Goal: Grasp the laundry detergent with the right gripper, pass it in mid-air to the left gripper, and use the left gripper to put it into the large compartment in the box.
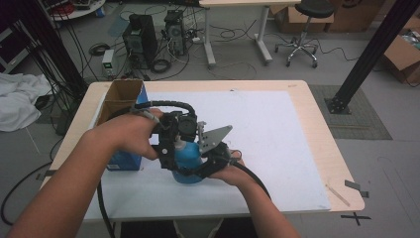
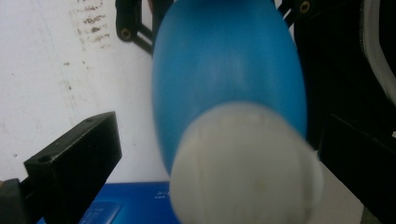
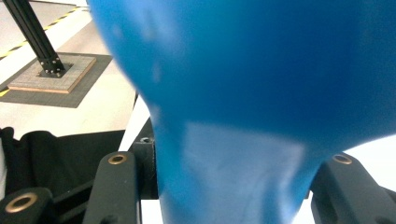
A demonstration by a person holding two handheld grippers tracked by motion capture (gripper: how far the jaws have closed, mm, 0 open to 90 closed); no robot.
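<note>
No text, label or number is legible on anything.

Table (image 1: 322,148), white sheet (image 1: 277,139), box (image 1: 120,99)

The wooden table (image 1: 317,129) stands on a grey floor (image 1: 391,163). Behind the table are two computer towers (image 1: 140,37), a second desk (image 1: 237,29) and a stool (image 1: 302,29). Right of the table stands a black post (image 1: 366,54) beside cardboard boxes (image 1: 403,57).

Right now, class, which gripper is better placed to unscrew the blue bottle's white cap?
Probably left. The white cap sits between the open left gripper's fingers; the right gripper clamps the blue bottle.
</note>
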